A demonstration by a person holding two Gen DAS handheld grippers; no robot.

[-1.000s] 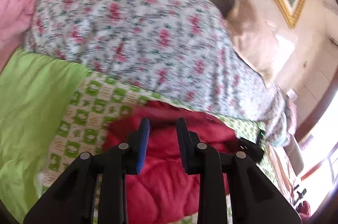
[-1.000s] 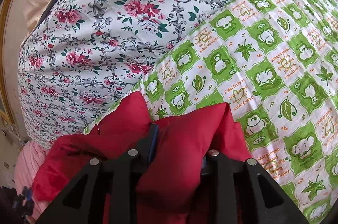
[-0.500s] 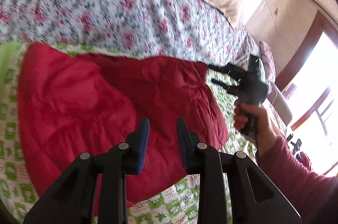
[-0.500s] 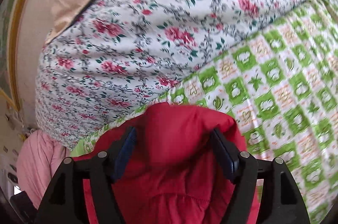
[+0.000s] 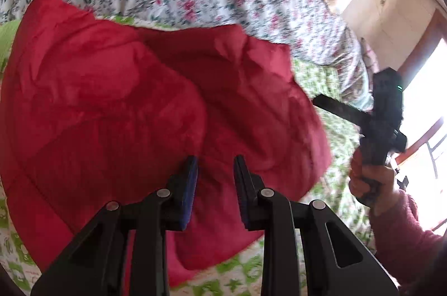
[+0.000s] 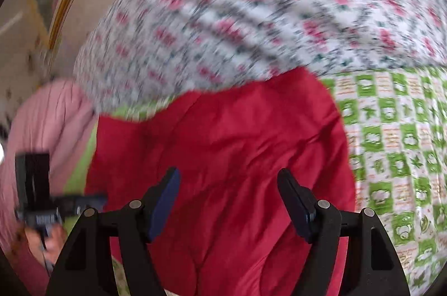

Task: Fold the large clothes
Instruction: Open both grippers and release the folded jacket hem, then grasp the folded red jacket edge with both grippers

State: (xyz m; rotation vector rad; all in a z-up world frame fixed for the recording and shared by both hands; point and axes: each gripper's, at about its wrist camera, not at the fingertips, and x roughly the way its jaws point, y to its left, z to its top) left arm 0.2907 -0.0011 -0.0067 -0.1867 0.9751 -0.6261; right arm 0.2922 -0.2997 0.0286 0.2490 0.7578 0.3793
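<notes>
While folded, red jacket [image 6: 223,150] beyond fingers [image 6: 164,192]

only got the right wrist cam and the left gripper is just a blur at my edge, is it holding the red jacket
Observer: No. In the left wrist view the left gripper has a narrow gap between its pads with nothing in it. The red jacket lies beyond them.
Operator: my frame cuts the jacket's near edge, what's under it
Observer: Its near edge rests on the green checked sheet.
Operator: how does my gripper look from there
Observer: The right gripper, whose jaws have just been opening, hangs clear of the jacket's right edge with nothing pinched. A hand in a pink sleeve holds it.
</notes>
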